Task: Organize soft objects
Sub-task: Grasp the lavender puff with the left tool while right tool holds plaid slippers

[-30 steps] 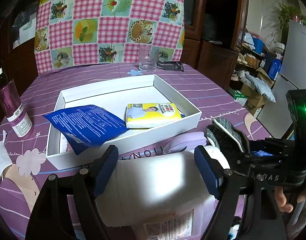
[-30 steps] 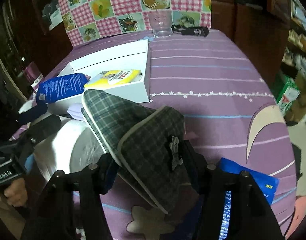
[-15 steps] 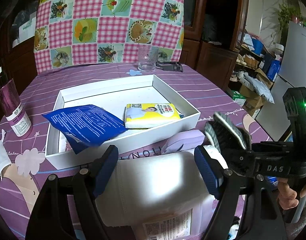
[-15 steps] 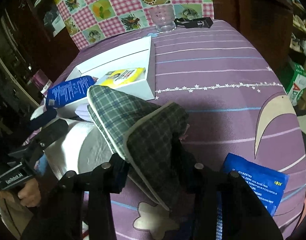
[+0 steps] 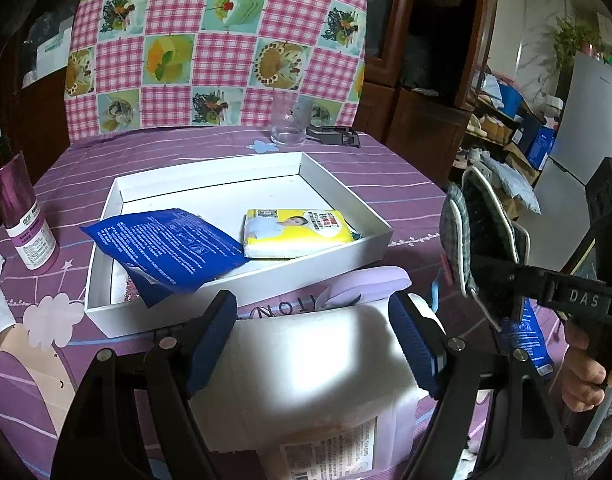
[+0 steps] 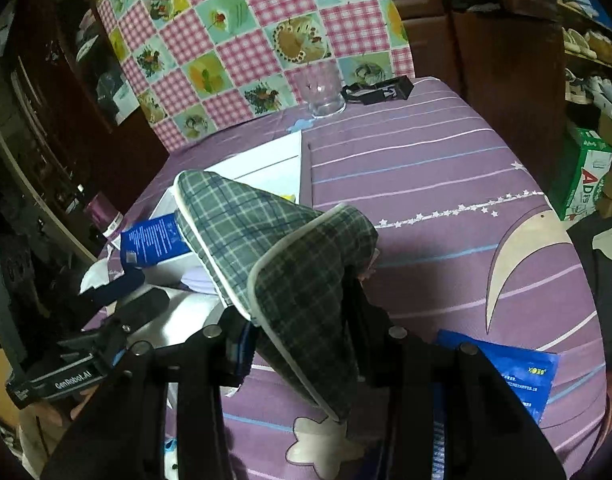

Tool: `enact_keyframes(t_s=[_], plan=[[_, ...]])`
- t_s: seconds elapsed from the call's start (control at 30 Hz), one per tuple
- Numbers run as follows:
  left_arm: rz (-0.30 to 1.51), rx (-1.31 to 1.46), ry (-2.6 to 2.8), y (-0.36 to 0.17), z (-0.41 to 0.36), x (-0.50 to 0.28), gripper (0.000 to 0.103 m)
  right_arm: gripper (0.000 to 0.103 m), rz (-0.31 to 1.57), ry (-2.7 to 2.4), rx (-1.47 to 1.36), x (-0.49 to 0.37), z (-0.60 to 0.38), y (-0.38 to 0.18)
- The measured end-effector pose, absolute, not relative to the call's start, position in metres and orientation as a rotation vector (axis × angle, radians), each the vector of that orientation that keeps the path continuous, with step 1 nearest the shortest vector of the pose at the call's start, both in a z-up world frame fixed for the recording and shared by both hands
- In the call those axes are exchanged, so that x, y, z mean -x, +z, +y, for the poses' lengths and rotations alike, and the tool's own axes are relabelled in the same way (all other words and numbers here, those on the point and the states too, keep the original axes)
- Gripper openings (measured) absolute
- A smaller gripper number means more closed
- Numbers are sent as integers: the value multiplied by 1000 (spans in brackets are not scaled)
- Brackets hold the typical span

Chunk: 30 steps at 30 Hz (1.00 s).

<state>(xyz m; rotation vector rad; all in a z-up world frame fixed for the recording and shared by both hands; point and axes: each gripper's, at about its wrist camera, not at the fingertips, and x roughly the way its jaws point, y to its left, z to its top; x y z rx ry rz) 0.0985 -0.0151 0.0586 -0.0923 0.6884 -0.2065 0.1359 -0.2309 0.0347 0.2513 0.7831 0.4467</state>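
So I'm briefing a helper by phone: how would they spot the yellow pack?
Find the white tray on the purple tablecloth. Inside, near its right wall, lies the yellow pack, flat beside the blue pouch. It is the only yellow item, printed with a person's picture.

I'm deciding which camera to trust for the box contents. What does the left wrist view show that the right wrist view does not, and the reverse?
Only the left wrist view shows the yellow pack whole inside the white box and the white package between the left gripper's pads. Only the right wrist view shows the plaid slipper's whole top, clamped in the right gripper, and the green carton on the floor. Both show the box, the blue pouch, the glass and the slipper.
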Motion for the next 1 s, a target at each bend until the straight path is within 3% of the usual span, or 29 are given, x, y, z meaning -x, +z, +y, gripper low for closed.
enact_keyframes(t_s=[1.0], plan=[[705, 100, -308, 67, -24, -110, 79, 43, 785, 379, -333, -140, -246, 32]])
